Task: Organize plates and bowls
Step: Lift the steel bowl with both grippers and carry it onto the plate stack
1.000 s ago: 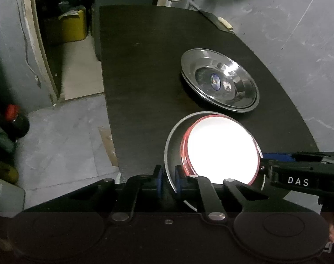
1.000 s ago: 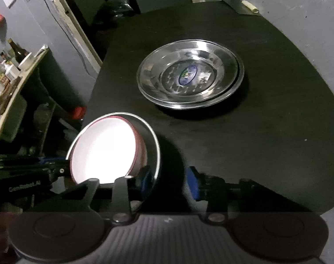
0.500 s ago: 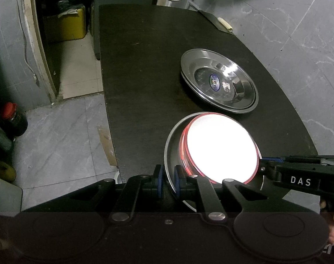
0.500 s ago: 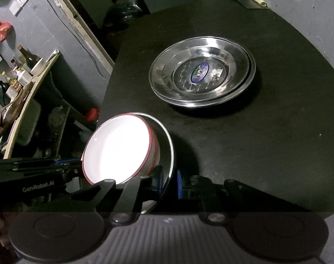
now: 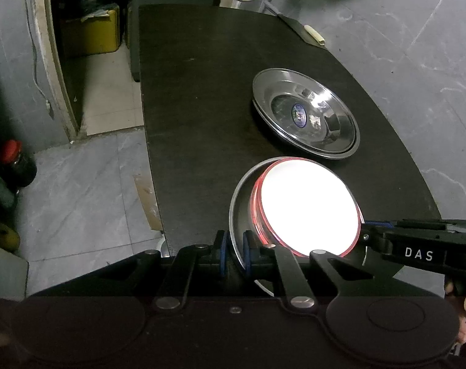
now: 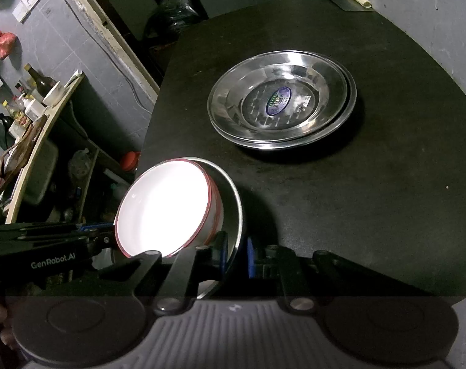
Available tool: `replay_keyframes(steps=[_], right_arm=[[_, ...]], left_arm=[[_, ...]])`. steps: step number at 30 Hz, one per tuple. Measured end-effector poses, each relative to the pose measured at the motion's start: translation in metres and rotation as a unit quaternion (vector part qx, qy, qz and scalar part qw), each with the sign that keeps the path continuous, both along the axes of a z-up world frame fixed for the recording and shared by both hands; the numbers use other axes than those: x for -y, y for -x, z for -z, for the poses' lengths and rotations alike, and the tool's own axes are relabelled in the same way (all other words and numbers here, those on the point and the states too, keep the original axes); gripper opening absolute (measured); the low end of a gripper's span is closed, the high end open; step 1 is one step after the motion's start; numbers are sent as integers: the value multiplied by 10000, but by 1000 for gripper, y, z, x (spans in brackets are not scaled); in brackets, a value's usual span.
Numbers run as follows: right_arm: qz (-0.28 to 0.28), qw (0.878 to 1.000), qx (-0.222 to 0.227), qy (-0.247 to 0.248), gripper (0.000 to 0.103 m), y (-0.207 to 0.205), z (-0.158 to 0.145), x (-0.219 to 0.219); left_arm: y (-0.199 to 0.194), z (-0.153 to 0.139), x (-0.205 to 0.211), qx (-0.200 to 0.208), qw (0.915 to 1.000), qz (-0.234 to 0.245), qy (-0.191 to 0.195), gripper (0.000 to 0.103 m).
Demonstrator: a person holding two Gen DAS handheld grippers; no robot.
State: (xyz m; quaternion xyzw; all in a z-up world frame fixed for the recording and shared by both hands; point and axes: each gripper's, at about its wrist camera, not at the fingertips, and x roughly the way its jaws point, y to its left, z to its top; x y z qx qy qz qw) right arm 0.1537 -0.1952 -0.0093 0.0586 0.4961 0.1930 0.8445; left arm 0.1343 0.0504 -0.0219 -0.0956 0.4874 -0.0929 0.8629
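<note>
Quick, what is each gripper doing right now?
Left gripper: shut on the steel plate rim.
Right gripper: shut on the same plate's opposite rim.

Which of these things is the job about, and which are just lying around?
In the job: steel plate carrying white bowl, gripped by left gripper and right gripper; stacked steel plates.
Lying about: yellow box, red-capped bottle, shelf bottles.

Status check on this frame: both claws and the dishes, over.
Both claws, left and right, shut on steel plate rim. White bowl sits in it. Plate stack ahead on table; path clear.
</note>
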Motion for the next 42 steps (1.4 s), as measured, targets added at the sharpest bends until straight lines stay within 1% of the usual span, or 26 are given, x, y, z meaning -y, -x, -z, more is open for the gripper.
replay_keyframes(steps=[6, 12, 23, 30, 37, 42], right_arm=[[19, 10000, -32, 2, 14, 1, -1, 0], [21, 10000, -93, 21, 14, 0, -5, 1], [109, 9999, 107, -67, 14, 0, -19, 9], [229, 9995, 181, -105, 14, -3, -26, 20], [379, 9989, 239, -155, 15, -10, -37, 39], [415, 9989, 168, -112, 15, -21, -39, 51]], left_arm=[[-1, -1, -1, -71, 10000, -6, 36, 11], [-4, 0, -4, -254, 9993, -126, 247, 10], [-10, -14, 3, -149, 9993, -143, 299, 9], [-19, -24, 17, -10, 9997, -1, 227, 9], [-32, -33, 30, 73, 9993, 55, 362, 9], [-46, -37, 42, 87, 9991, 64, 418, 8]])
